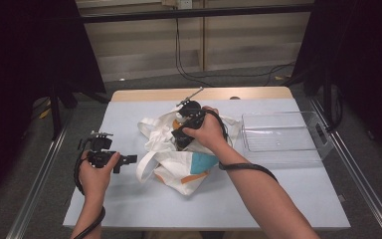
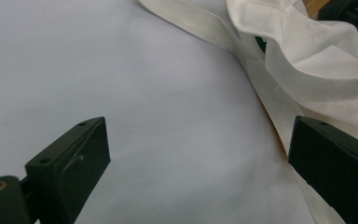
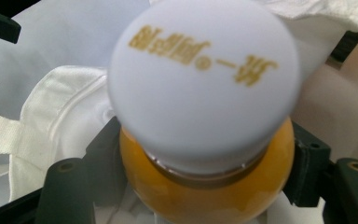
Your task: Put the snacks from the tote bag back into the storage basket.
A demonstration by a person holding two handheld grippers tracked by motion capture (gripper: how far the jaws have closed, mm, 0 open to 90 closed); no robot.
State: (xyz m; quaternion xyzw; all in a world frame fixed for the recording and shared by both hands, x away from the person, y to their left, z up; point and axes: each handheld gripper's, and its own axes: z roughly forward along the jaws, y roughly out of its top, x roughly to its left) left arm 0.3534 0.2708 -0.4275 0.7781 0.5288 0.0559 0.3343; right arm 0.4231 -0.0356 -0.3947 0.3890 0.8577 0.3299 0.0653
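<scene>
Pale blue desk (image 1: 129, 199) carries a rumpled white bag (image 1: 179, 159) and a clear tray (image 1: 278, 134). Right hand-held gripper (image 3: 205, 154) pinches an orange bottle (image 3: 205, 196) with a white cap over the bag. Left hand-held gripper (image 2: 200, 154), spread wide, hovers beside the bag.

The bench (image 1: 129, 204) is showing a pale blue-grey cover, with a strip of light wood along its far edge. The cloth bag (image 1: 176, 167) is showing off-white, and it is carrying a teal patch and an orange patch on its near side. The bottle (image 3: 205, 186) is glowing amber-yellow under a white cap (image 3: 203, 84) that is bearing gold lettering. Both grippers' fingers (image 2: 70, 163) are showing matte black. The tray (image 1: 283, 132) is looking clear and colourless. The cables are running black over a grey floor (image 1: 179, 82).
</scene>
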